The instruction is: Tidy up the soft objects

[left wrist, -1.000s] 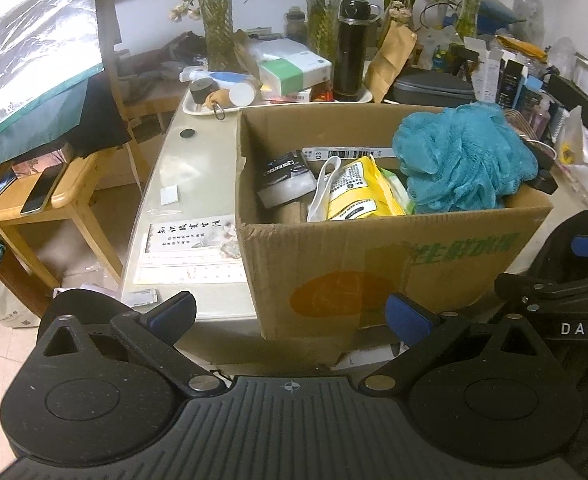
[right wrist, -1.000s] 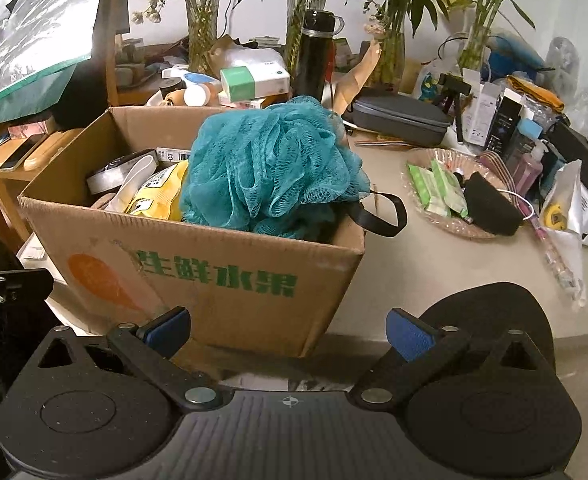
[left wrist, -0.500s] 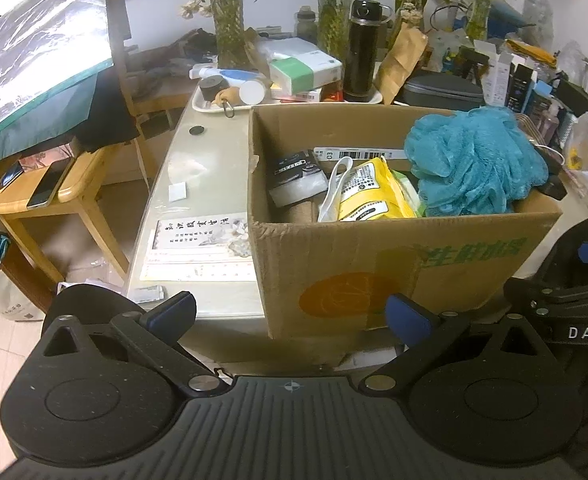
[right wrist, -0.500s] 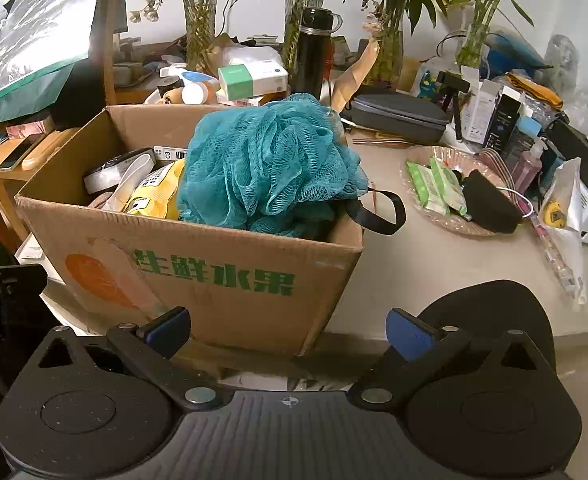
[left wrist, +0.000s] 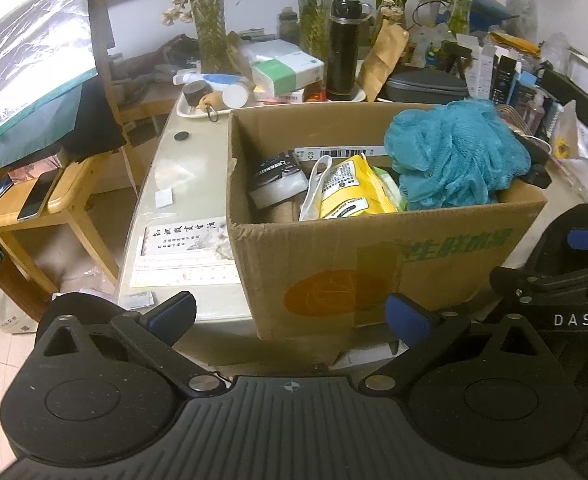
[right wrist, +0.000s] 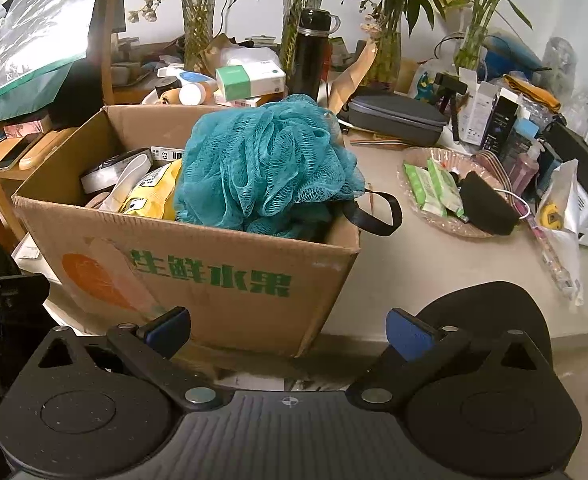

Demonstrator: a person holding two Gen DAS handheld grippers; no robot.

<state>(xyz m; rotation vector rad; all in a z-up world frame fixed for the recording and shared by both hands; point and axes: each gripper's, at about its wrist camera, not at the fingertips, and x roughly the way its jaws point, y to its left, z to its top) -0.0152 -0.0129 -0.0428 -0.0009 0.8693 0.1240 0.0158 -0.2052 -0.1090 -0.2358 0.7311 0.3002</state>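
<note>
A cardboard box with green print stands on the table. A teal mesh bath sponge sits on top at the box's right end. A yellow packet and a black-and-white pack lie beside it inside the box. My left gripper is open and empty, in front of the box's near wall. My right gripper is open and empty, in front of the box's right corner. The right gripper's body shows at the right edge of the left wrist view.
A clear dish with green packets and a black pouch sits right of the box. A black flask, tissue box, grey case, plant vases and bottles crowd the table's back. A wooden stool stands at left.
Both grippers have drawn back slightly from the box and stayed open. The box and its contents have not moved.
</note>
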